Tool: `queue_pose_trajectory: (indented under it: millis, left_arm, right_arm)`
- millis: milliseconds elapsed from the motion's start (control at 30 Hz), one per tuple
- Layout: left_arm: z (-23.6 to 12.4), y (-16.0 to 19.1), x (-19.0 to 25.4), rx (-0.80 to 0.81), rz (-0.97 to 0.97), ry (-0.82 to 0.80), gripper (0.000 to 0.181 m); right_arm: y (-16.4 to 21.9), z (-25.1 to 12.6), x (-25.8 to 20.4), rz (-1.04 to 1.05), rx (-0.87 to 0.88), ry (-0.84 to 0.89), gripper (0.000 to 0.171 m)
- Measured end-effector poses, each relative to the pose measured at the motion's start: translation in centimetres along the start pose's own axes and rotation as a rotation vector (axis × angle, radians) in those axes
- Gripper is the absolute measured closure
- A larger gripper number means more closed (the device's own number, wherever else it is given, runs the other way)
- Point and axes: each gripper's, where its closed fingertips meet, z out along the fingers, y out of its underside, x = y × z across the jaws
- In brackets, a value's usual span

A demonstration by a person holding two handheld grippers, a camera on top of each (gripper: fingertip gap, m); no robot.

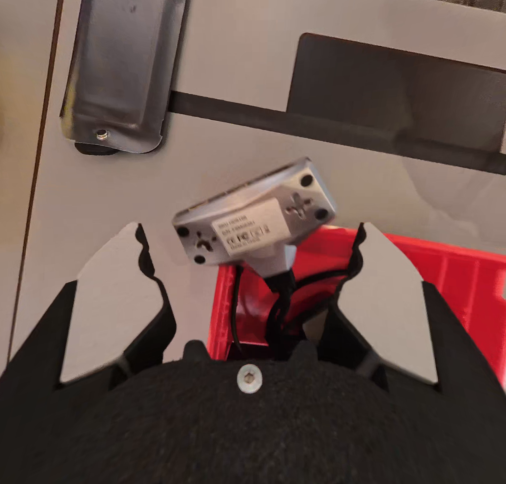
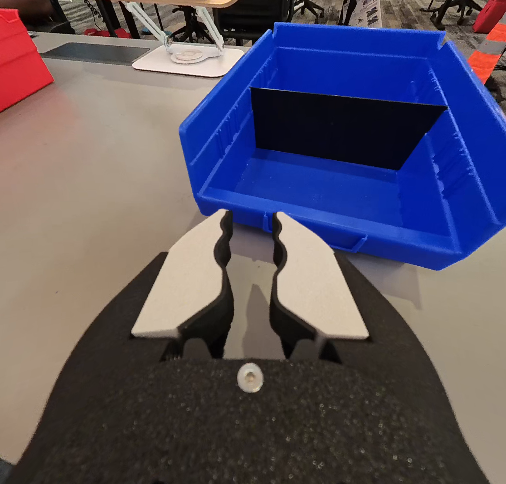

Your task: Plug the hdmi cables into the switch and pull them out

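Right gripper (image 2: 252, 219) hovers over the grey table (image 2: 95, 183), jaws slightly parted, gripping nothing. Just ahead sits a blue bin (image 2: 342, 224) with a black divider (image 2: 336, 126). Red bin (image 2: 19, 68) at far left.

You have a grey table (image 2: 95, 183) as the work surface. On it stand a blue bin (image 2: 342, 224) with a black divider (image 2: 336, 126), a red bin (image 2: 19, 68) at left, a white stand base (image 2: 189, 60) and a dark mat (image 2: 95, 52).
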Motion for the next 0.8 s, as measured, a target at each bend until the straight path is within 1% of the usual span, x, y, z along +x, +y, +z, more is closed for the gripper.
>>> queue_pose_trajectory:
  millis: [67,133,233,333,400,467,533,633,733,800]
  left_arm:
    - [1.1,0.0,0.0,-0.043,-0.021,0.046,0.047]
    - [1.5,0.0,0.7,-0.065,-0.005,0.125,0.061]
    - [1.4,0.2,0.9,-0.074,0.051,0.185,0.062]
    - [0.8,0.2,1.3,-0.028,0.12,0.212,0.062]
    - [-0.4,-0.3,1.8,0.039,0.149,0.234,0.062]
    - [-2.7,-1.3,2.6,0.15,0.18,0.26,0.062]
    - [-6.0,-2.4,3.5,0.272,0.258,0.25,0.062]
    - [-12.5,-4.0,5.8,0.501,0.416,0.202,0.063]
    - [-18.5,-4.1,9.1,0.662,0.528,0.171,0.063]
    - [-21.5,-3.5,11.8,0.731,0.596,0.164,0.063]
  right_arm:
    - [0.2,0.1,0.0,-0.012,-0.01,0.002,0.144]
    - [0.5,0.1,0.0,-0.024,-0.022,0.003,0.145]
    - [0.6,0.1,0.1,-0.027,-0.029,0.002,0.146]
    - [0.5,0.1,-0.2,-0.015,-0.021,-0.011,0.147]
    - [0.3,0.0,-0.5,-0.02,-0.012,-0.015,0.148]
    - [-0.3,-0.2,-0.9,-0.035,0.008,-0.014,0.148]
    - [-1.3,-0.4,-1.8,-0.041,0.043,-0.03,0.148]
    - [-3.5,0.1,-3.9,-0.055,0.089,-0.087,0.148]
    - [-6.3,1.5,-6.9,-0.098,0.117,-0.172,0.148]
    - [-8.9,2.6,-9.7,-0.142,0.145,-0.251,0.147]
